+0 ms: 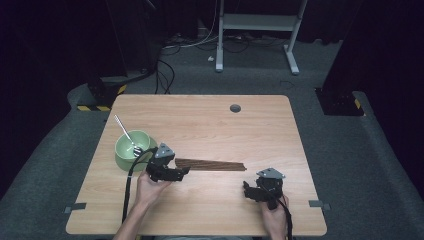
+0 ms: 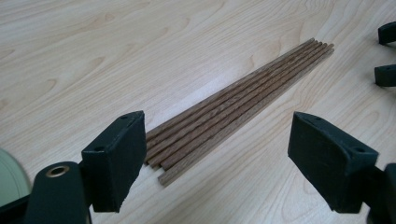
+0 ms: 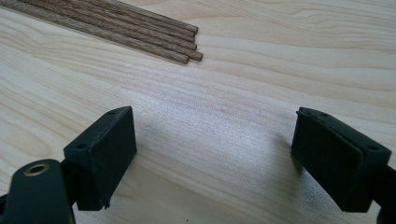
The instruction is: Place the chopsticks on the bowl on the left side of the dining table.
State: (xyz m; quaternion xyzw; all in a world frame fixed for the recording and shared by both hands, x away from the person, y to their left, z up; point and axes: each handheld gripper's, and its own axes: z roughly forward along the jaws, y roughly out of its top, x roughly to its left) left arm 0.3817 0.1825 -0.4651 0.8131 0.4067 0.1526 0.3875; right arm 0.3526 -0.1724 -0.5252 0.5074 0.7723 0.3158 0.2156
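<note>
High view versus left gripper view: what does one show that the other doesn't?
The high view alone takes in the spoon resting in the green bowl, the person's hands, the whole right gripper and the floor beyond the table. The left gripper view alone gives the separate sticks and grain of the wooden sticks close up, lying side by side. Both share the sticks, the table and the open left gripper.

far tabletop (image 1: pixel 210 117): free | left: bowl (image 1: pixel 131 150) | centre: sticks (image 1: pixel 210 164)
</note>
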